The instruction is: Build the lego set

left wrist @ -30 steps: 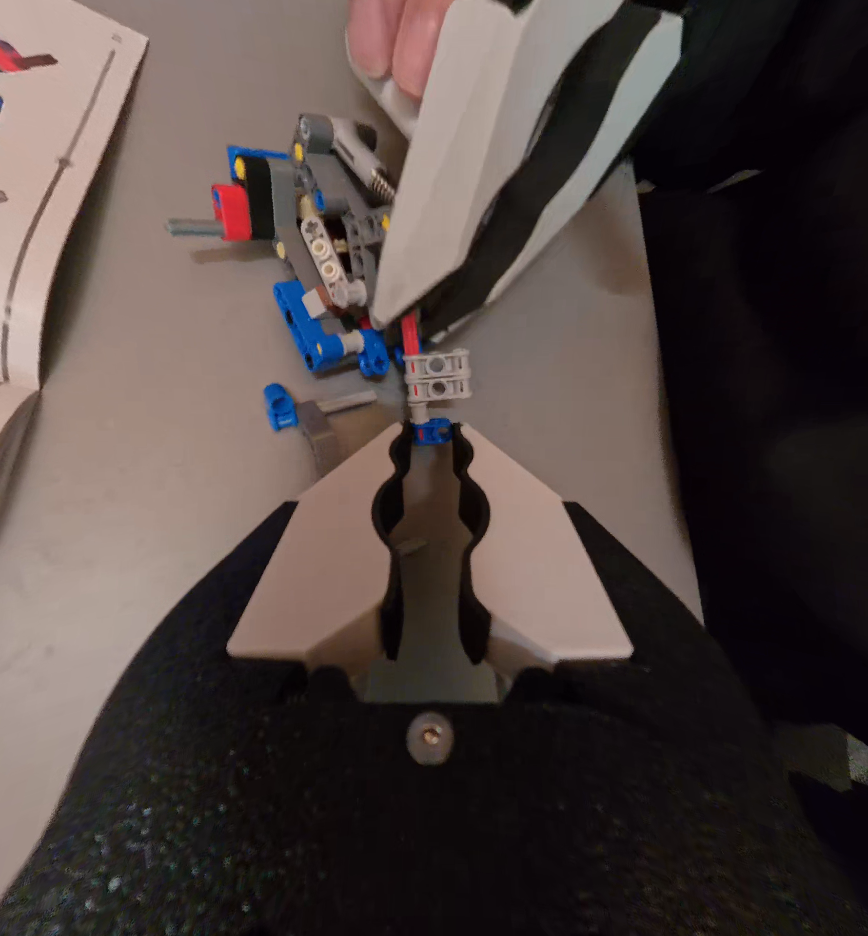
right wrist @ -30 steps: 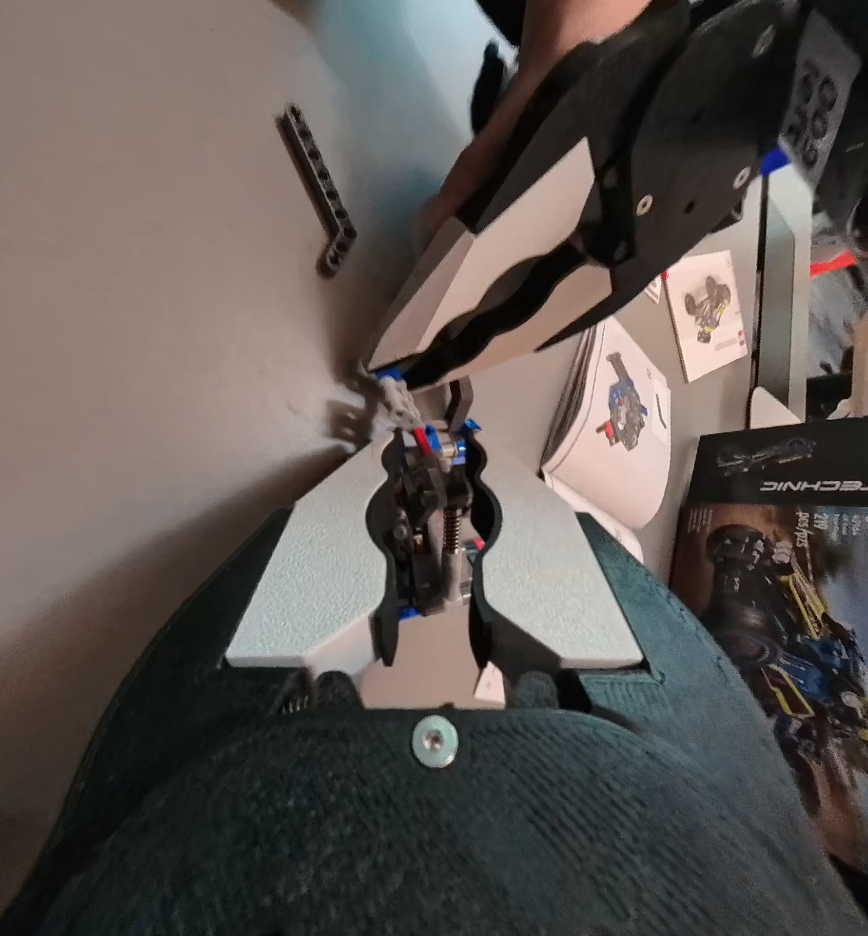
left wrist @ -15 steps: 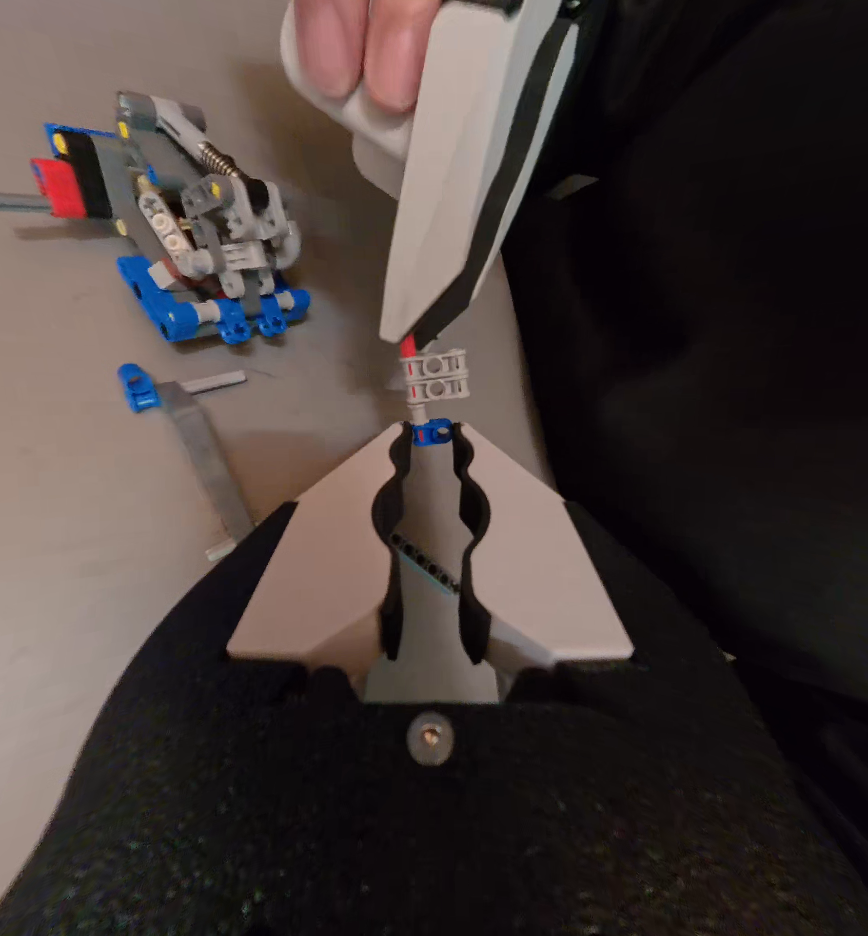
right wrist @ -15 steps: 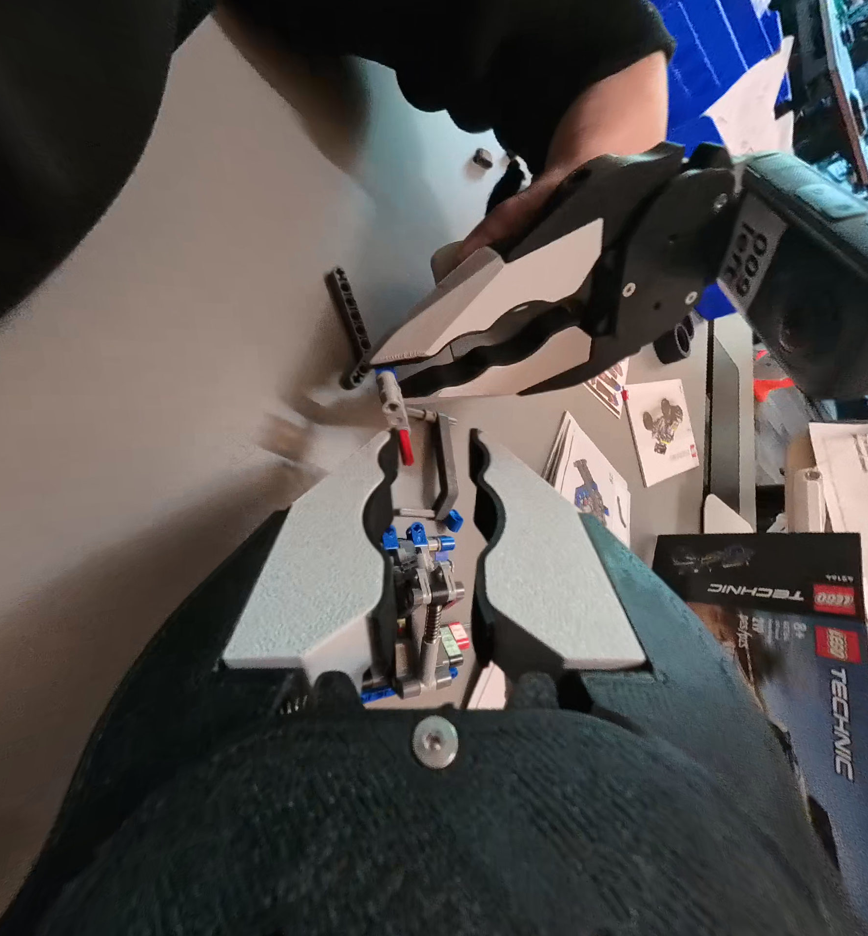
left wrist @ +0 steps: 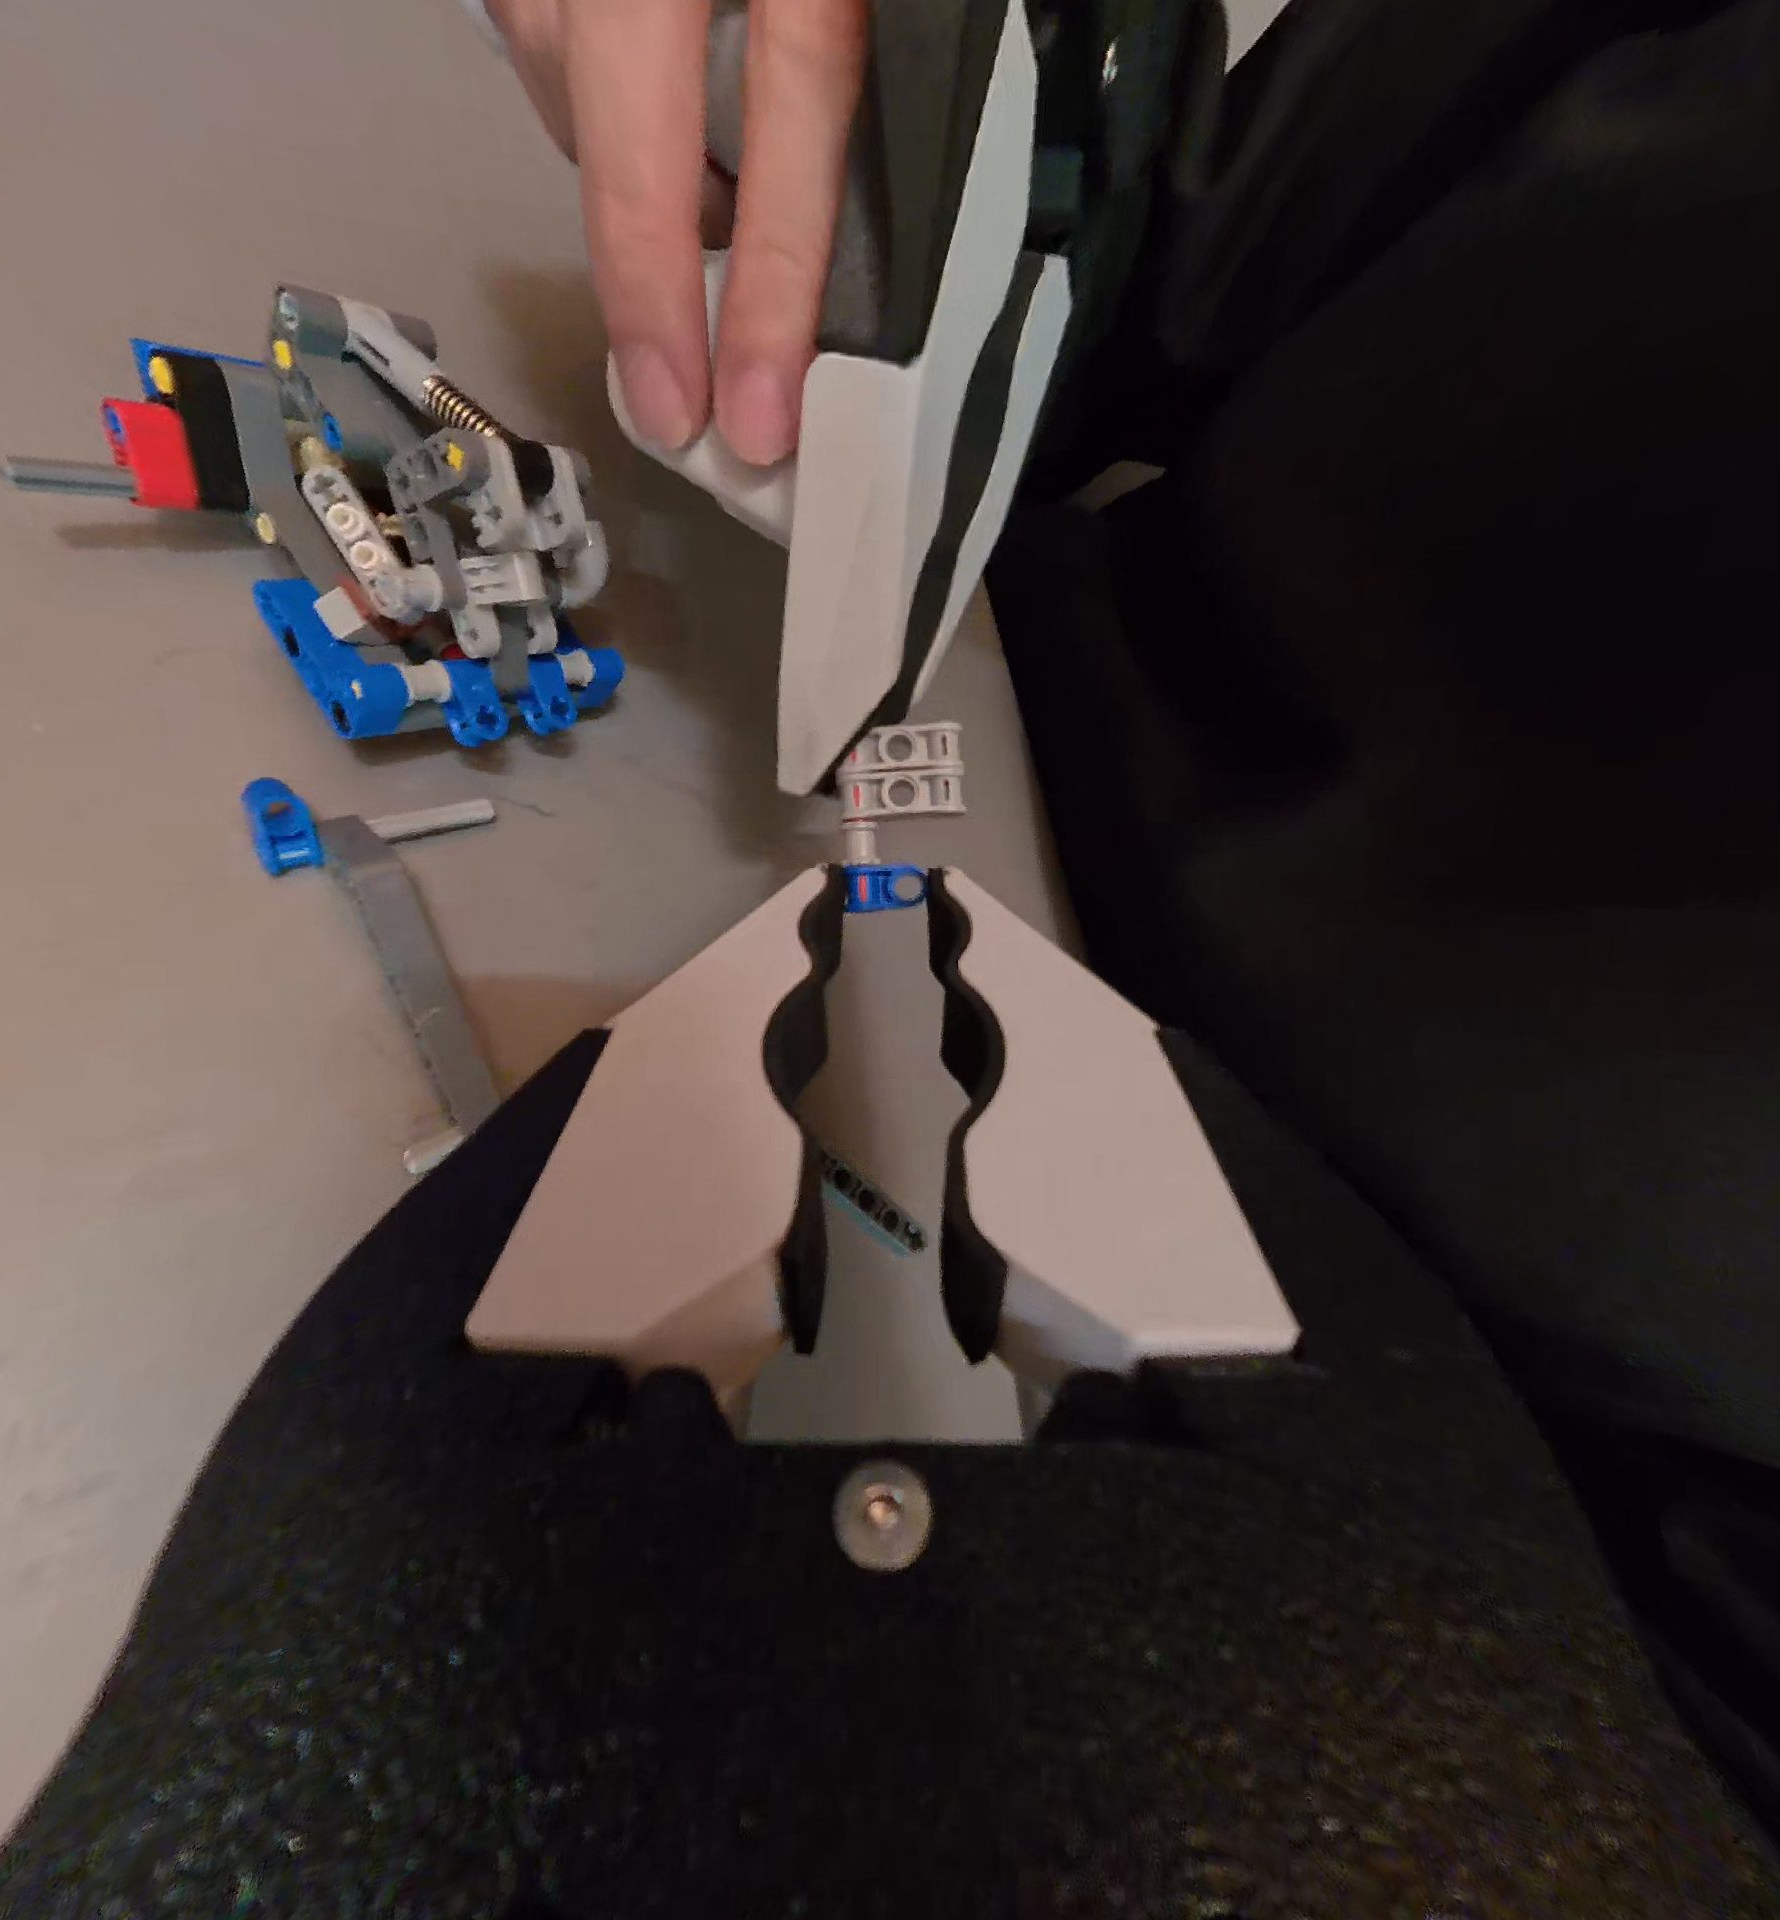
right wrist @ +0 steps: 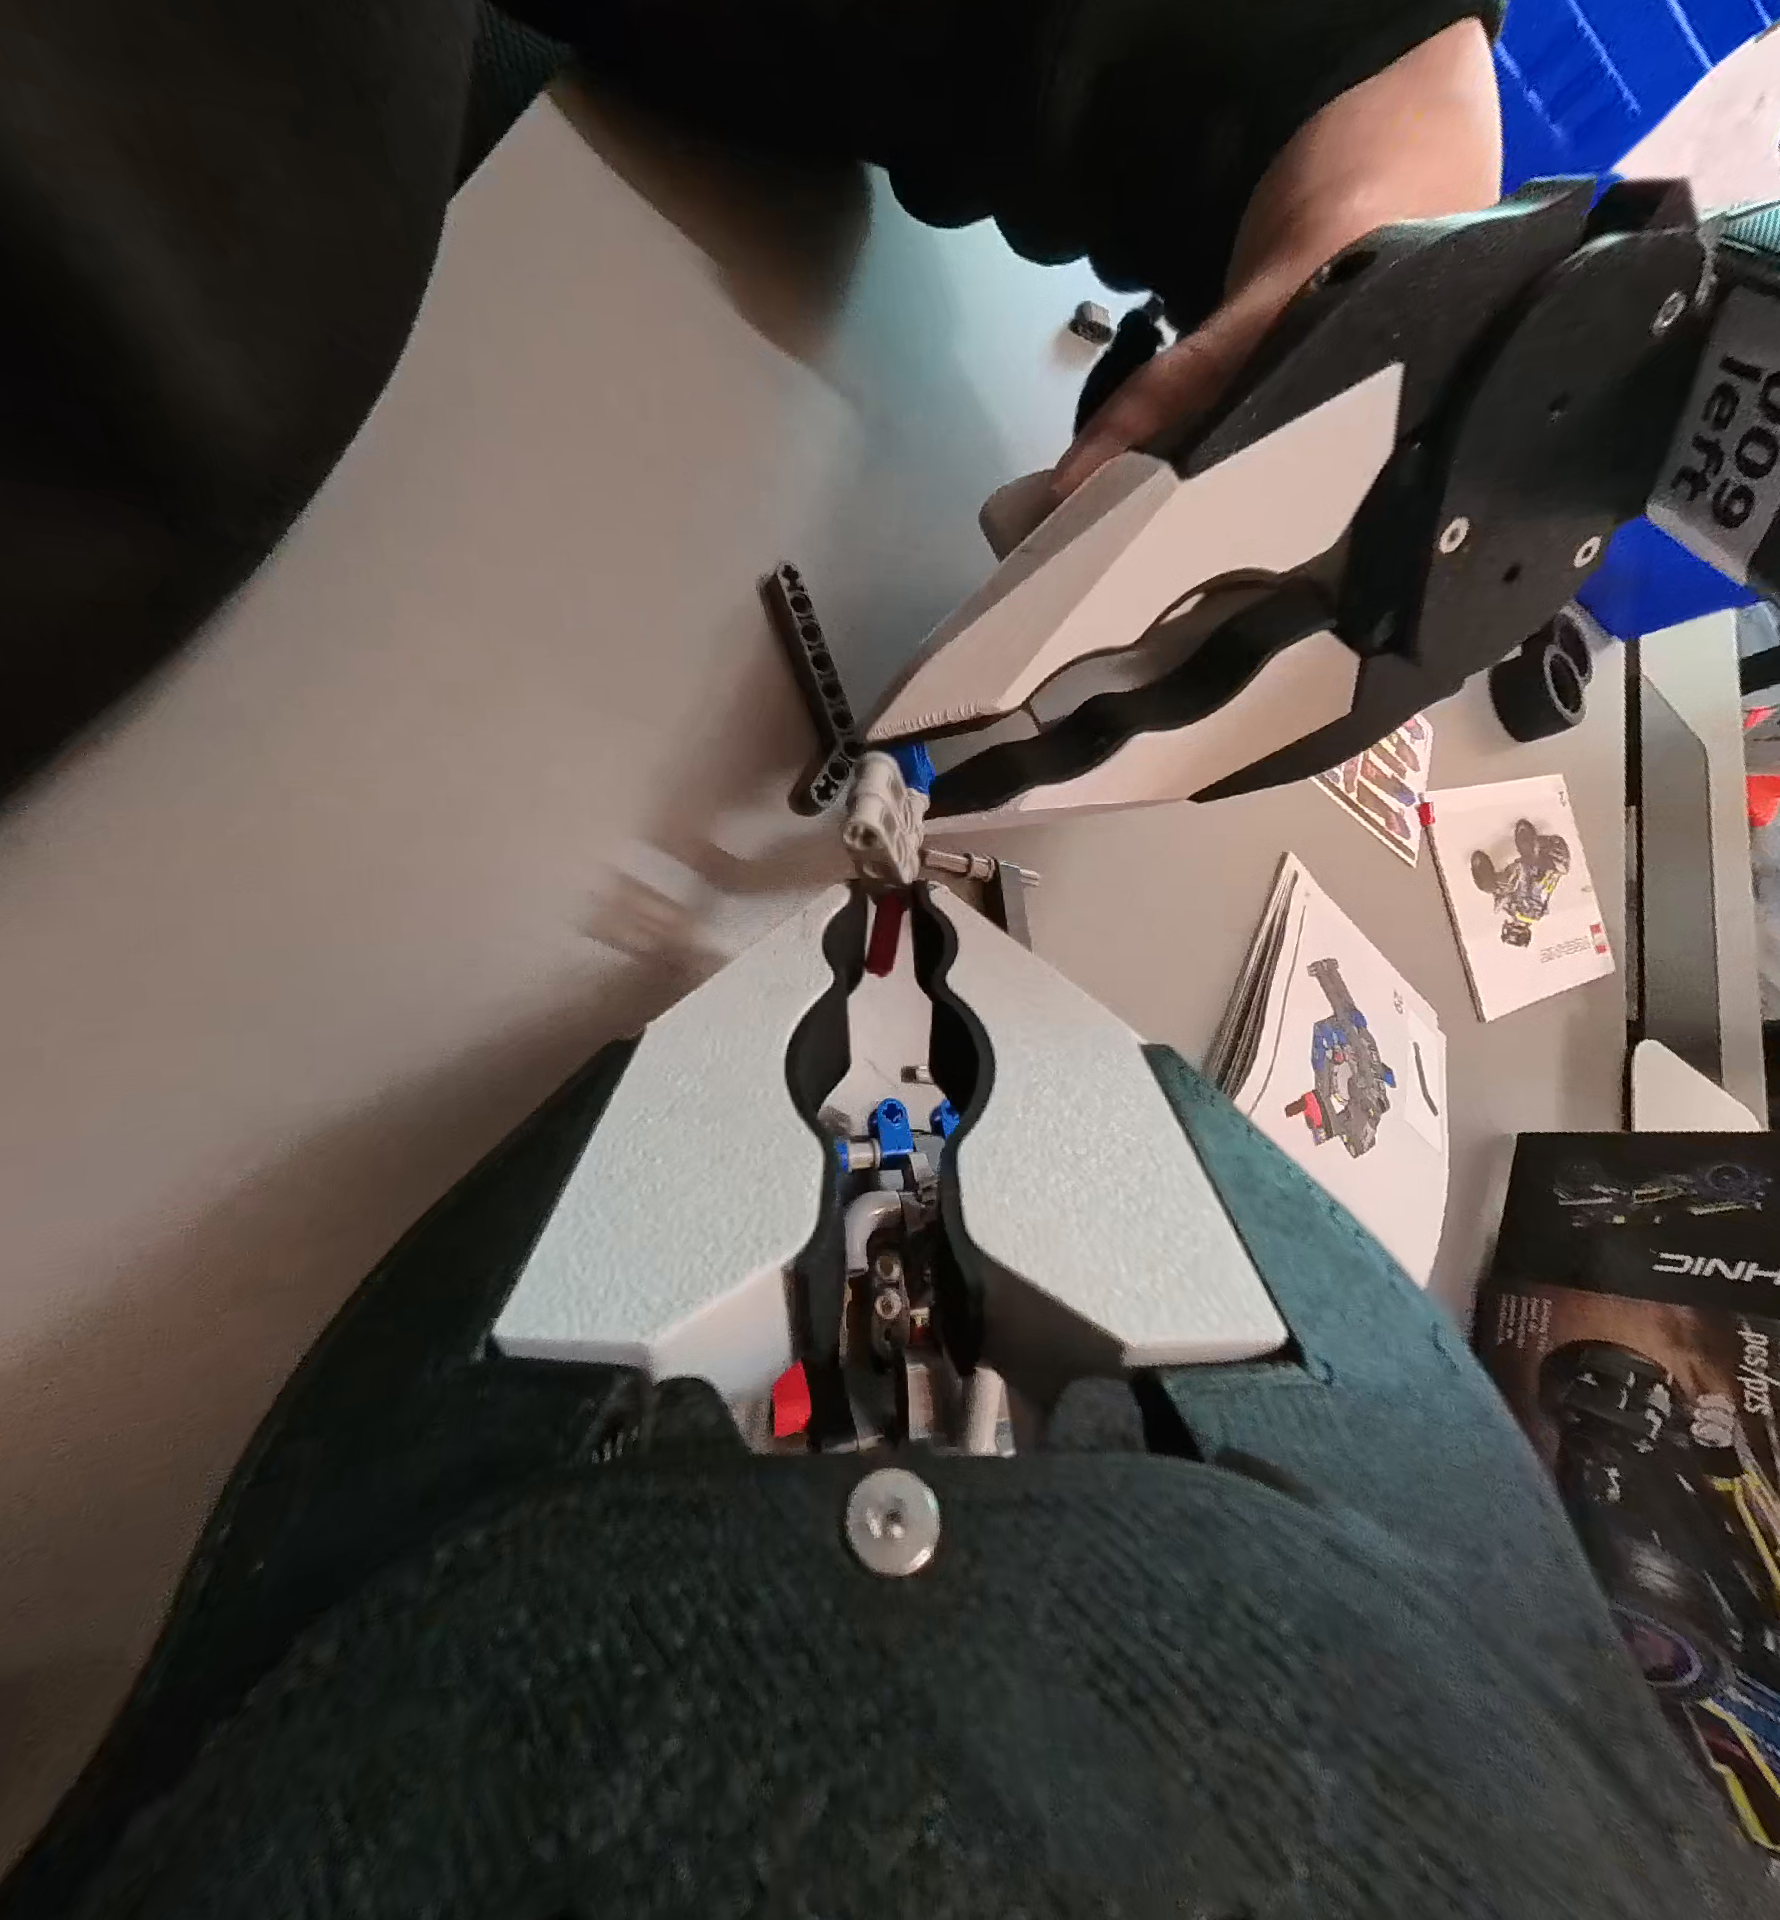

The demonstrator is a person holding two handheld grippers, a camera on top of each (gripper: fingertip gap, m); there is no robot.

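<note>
My left gripper (left wrist: 884,883) is shut on a small blue connector (left wrist: 883,889) that sits on a red axle below two light grey connectors (left wrist: 901,779). In the right wrist view this left gripper (right wrist: 907,774) comes in from the upper right. My right gripper (right wrist: 884,899) has its jaws close around the red axle (right wrist: 886,930), just below the grey connectors (right wrist: 881,826). In the left wrist view it (left wrist: 829,769) comes down from above, tips touching the grey connectors. The partly built grey and blue model (left wrist: 398,540) lies on the table to the left.
A blue connector (left wrist: 281,836) on a grey beam (left wrist: 408,966) lies near the model. A black beam (right wrist: 813,686) lies on the table. An instruction booklet (right wrist: 1333,1081), a leaflet (right wrist: 1520,904), the set's box (right wrist: 1675,1351) and a black wheel (right wrist: 1540,686) are at the right. Only a small space, under 4 cm, lies between the two pairs of fingers.
The right gripper let go of the model, which now lies on the table, and its jaws have narrowed around the red axle. The held piece has stayed in my left gripper.
</note>
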